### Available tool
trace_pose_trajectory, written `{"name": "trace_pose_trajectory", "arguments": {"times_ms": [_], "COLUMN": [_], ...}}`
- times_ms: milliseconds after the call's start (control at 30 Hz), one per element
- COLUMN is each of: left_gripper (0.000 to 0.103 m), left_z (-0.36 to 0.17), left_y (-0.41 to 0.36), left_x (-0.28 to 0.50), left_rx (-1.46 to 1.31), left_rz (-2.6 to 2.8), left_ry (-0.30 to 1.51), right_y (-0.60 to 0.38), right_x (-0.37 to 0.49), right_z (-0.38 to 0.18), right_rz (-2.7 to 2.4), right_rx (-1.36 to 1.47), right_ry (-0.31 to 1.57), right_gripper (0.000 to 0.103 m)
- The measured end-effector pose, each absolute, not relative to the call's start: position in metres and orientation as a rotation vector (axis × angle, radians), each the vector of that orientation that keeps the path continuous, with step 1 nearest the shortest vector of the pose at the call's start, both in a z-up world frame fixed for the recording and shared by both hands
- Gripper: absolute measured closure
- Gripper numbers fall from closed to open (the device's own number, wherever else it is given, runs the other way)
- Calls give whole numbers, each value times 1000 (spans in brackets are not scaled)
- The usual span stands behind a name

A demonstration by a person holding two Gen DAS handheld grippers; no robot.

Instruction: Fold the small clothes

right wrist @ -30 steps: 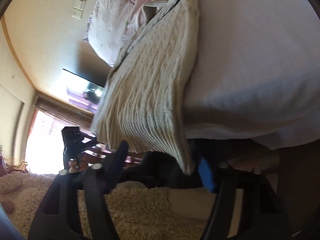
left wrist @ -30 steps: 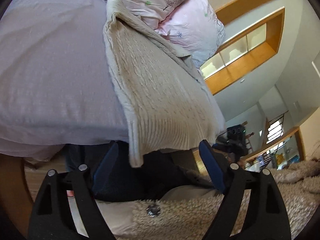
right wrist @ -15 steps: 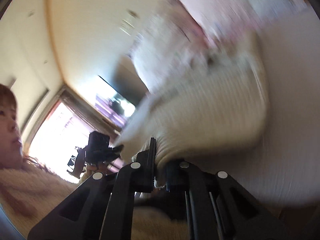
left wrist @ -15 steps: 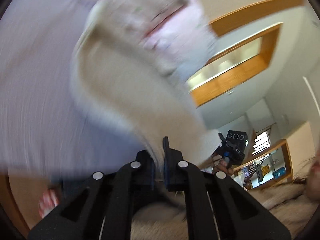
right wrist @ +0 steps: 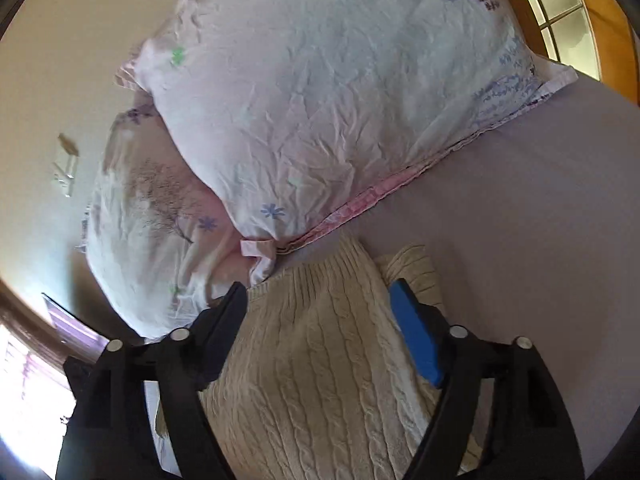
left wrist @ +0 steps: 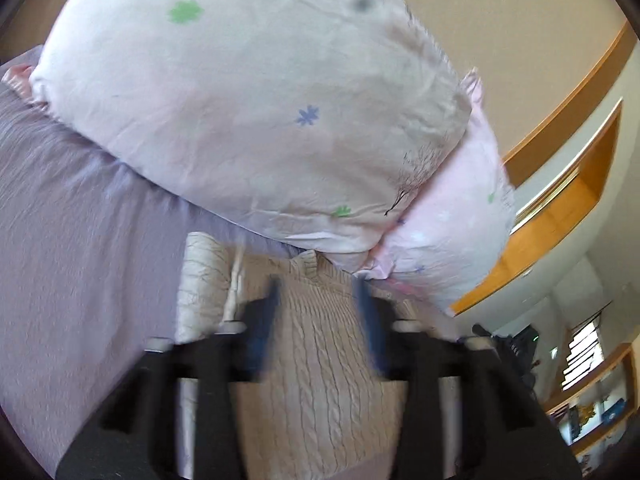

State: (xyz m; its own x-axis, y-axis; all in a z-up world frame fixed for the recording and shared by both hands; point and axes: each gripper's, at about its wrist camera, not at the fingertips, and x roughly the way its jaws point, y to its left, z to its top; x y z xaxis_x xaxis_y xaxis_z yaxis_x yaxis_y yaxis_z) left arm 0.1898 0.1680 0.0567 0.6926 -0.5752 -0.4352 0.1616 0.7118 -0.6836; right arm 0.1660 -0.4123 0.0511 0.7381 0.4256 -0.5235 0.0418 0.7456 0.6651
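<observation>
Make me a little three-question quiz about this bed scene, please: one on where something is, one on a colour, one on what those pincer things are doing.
1. Where does the sweater lie?
A. on a chair
B. on the bed sheet, just below the pillows
C. on the floor

2. What colour is the sweater?
A. cream
B. black
C. red

3. How do the right gripper and left gripper stand?
A. both shut on cloth
B. one shut
C. both open

Answers:
1 B, the knit's top edge nearly meets the pillows.
2 A, pale cable knit in both views.
3 C, the sweater shows in the wide gap between each pair of fingers.
</observation>
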Motion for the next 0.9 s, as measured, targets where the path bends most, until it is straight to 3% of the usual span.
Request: {"name": "trace_pose_trajectory", "arguments": {"times_ms": [33,233,433,500,533,633,733,900], "left_gripper": [39,39,39,52,83,86,88,88], "left_z": [55,10,-7,-9,-14,-7,34,100], "left_y": [172,196,176,173,171,163,135,-10], "left_x": [186,181,177,177,179,183,185,207], "left_rx": [-648,-683,-692,-728,-778,-891,-886,-873], "left_rz": [-429,-408,-411,-405,-412,-478,-598,-1004], "left_ry": [693,893,937,942,964,922,831,742], "right_y": [-416,-424,-413,-413,-413,-420,-433,-457], "right_x": [158,141,140,137,135,125,109,85], "right_z": [53,54,50,51,51,57,71,91], "right_rz": [220,280,328,347,358,385,384,308], "right_rx": [695,715,703,705,705,719,699,670], "right_ry": [691,690,703,702,700,671,613,519], "right_gripper": [11,11,11,11,11,11,11,11]}}
